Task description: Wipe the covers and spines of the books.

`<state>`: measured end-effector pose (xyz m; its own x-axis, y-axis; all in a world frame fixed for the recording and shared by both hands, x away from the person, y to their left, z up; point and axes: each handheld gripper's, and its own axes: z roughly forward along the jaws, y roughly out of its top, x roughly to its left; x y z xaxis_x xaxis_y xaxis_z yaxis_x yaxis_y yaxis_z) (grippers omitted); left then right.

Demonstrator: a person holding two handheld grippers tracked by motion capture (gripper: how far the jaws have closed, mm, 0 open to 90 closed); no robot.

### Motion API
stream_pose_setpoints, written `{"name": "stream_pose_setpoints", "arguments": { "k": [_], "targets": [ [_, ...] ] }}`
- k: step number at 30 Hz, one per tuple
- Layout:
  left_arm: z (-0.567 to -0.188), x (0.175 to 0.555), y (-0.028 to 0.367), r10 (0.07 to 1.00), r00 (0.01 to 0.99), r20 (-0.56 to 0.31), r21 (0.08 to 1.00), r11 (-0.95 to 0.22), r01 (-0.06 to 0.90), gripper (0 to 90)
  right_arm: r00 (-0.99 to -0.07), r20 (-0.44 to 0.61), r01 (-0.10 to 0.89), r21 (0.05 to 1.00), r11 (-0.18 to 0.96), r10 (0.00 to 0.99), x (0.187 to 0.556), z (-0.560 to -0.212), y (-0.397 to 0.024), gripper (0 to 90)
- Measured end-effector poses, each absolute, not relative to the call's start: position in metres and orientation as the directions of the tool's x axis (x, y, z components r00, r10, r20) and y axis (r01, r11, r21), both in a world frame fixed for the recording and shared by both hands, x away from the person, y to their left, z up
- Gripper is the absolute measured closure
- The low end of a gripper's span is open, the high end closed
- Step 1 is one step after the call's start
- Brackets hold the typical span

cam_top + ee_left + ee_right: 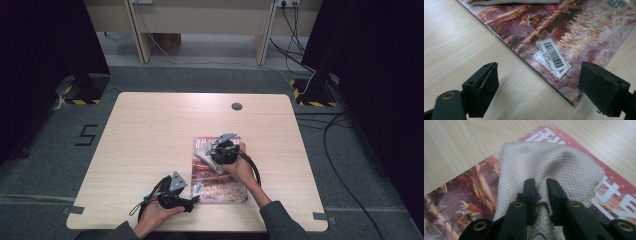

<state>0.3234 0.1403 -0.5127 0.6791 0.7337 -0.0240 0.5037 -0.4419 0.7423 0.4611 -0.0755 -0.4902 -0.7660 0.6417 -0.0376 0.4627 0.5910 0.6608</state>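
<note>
A magazine (pixel 220 182) with a red-brown cover lies on the wooden table (pixel 150 130), right of centre near the front. A beige waffle-weave cloth (pixel 204 152) is bunched on its far left part. My right gripper (pixel 212 154) is over the cloth. In the right gripper view its jaws (pixel 541 187) are shut on a pinched fold of the cloth (pixel 544 162), which drapes over the magazine (pixel 474 185). My left gripper (pixel 192 201) rests at the magazine's near left corner. In the left gripper view it (pixel 539 85) stands open, the magazine's corner (pixel 564 32) and its barcode label (pixel 552 53) between the jaws, untouched.
A round cable hole (pixel 236 106) sits near the table's far edge. The table's left half is bare wood. Beyond the table lie grey carpet, desk legs (pixel 142 45) and loose cables (pixel 330 140) at the right.
</note>
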Motion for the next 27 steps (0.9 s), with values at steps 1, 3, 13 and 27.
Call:
{"name": "stream_pose_setpoints", "arguments": {
  "k": [1, 3, 13, 27],
  "targets": [
    [-0.513, 0.324, 0.141, 0.735, 0.677, -0.027, 0.742, -0.439, 0.507, 15.8, -0.766, -0.035, 0.462, 0.664, 0.588, 0.642, 0.461, -0.489, -0.077, 78.3],
    [-0.512, 0.324, 0.143, 0.737, 0.675, -0.030, 0.741, -0.437, 0.510, 15.8, -0.761, -0.032, 0.467, 0.667, 0.581, 0.648, 0.460, -0.487, -0.082, 78.3],
    [-0.510, 0.322, 0.142, 0.722, 0.691, -0.039, 0.748, -0.438, 0.499, 15.6, -0.715, -0.011, 0.481, 0.718, 0.503, 0.699, 0.445, -0.468, -0.119, 78.4],
    [-0.509, 0.321, 0.146, 0.722, 0.691, -0.044, 0.753, -0.431, 0.498, 15.6, -0.531, 0.017, 0.564, 0.753, 0.339, 0.847, 0.432, -0.454, -0.214, 78.2]
  ]
}}
